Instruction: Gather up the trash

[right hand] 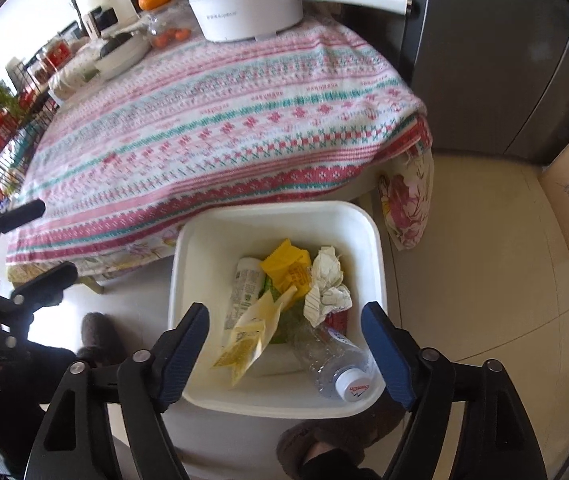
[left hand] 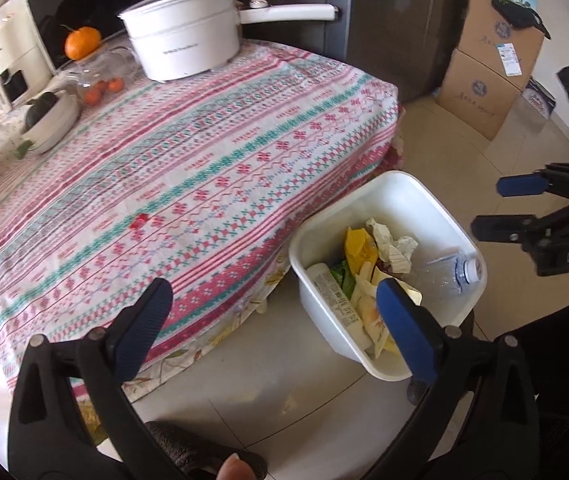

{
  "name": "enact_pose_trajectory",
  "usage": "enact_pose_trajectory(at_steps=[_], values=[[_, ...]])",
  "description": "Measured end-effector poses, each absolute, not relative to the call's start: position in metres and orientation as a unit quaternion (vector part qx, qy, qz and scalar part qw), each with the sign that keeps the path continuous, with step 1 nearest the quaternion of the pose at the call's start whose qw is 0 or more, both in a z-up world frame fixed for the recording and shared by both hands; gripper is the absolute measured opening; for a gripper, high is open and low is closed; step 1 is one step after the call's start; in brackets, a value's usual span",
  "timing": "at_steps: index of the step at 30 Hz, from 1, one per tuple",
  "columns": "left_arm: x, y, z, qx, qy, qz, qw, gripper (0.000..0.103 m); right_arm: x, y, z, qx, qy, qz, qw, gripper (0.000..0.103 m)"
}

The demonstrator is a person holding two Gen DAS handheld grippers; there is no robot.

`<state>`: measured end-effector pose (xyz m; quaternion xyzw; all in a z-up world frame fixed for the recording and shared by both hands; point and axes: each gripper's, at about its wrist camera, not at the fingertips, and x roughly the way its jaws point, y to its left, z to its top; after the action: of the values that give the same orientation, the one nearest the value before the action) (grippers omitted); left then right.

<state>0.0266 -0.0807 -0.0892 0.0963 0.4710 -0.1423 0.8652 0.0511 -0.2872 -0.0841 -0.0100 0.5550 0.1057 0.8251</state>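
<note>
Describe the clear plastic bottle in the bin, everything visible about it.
The plastic bottle is clear, crumpled and looks empty, with a white screw cap printed in red and a strip of label near its neck. It lies on its side in the white bin, cap toward the near corner, beside the wall. Crumpled paper and a yellow wrapper lie against its far end. Neither gripper touches it.

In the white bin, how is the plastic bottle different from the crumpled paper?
The plastic bottle is clear, with a white cap; the crumpled paper is opaque and off-white. The bottle lies near the bin's front corner; the paper sits nearer the middle. Both are inside the bin, not held.
</note>
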Motion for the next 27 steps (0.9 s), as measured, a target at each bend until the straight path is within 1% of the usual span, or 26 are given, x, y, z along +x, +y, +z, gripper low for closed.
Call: enact_pose_trajectory(at_steps=[4,6,8,15,21,27], values=[[0.012,-0.074,-0.079,0.076,0.467,-0.124,0.872,0.102,0.031,-0.283,-0.055,-0.015,0.506,0.086,0.858,0.087],[0.004,-0.07,-0.07,0.065,0.454,-0.113,0.882,0.102,0.019,-0.28,-0.043,-0.018,0.482,0.075,0.873,0.093],[-0.004,-0.068,-0.06,0.061,0.438,-0.101,0.891,0.102,0.008,-0.276,-0.033,-0.023,0.464,0.07,0.883,0.102],[-0.026,-0.064,-0.03,0.041,0.379,-0.082,0.921,0.102,-0.027,-0.269,0.001,-0.031,0.38,0.038,0.924,0.103],[-0.033,-0.06,-0.021,0.029,0.352,-0.074,0.933,0.102,-0.04,-0.27,0.019,-0.031,0.329,0.006,0.944,0.103],[-0.034,-0.055,-0.02,0.02,0.342,-0.067,0.937,0.102,-0.04,-0.27,0.019,-0.038,0.316,-0.01,0.948,0.103]])
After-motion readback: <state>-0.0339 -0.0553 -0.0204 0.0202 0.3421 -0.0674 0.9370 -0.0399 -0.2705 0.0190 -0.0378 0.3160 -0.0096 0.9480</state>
